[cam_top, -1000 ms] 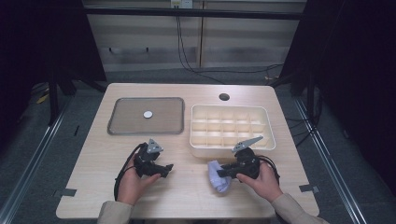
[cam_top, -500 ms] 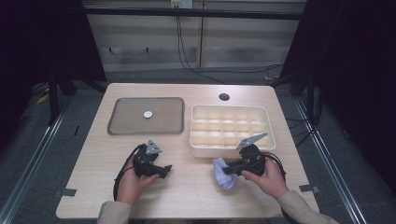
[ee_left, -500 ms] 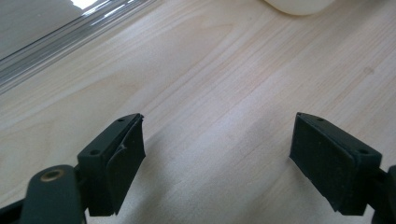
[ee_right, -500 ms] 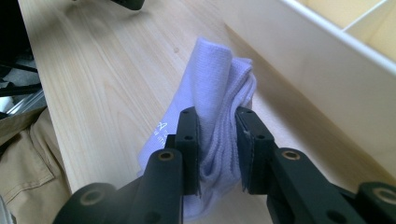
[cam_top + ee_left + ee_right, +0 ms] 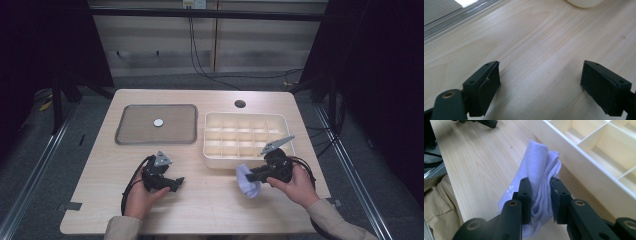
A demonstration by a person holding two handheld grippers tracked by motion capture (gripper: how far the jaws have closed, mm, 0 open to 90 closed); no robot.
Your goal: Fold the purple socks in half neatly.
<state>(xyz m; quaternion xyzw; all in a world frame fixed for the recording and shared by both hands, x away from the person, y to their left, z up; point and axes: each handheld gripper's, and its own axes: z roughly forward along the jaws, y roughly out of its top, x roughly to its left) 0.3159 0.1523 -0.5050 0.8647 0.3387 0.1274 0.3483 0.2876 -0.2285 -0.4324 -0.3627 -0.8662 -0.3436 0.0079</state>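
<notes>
A folded lavender cloth (image 5: pixel 247 181) hangs just above the table in front of the cream compartment box (image 5: pixel 225 161). My right gripper (image 5: pixel 252 176) is shut on it. In the right gripper view the jaws (image 5: pixel 540 187) pinch the cloth (image 5: pixel 537 162) near its middle, and the folded end stands up past them beside the box wall (image 5: pixel 574 152). My left gripper (image 5: pixel 175 182) lies low at the table's front left, pointing right. Its jaws (image 5: pixel 541 67) have just been opening and stand open over bare wood, with nothing between them.
A grey tray (image 5: pixel 140 127) at the back left holds a small white disc (image 5: pixel 158 122). The box's compartments look empty. A round hole (image 5: pixel 240 104) sits in the table near the far edge. Bare wood lies between the two hands.
My right gripper has lifted the cloth a little and carried it right, closer to the box's front wall. The left hand has stayed put.
</notes>
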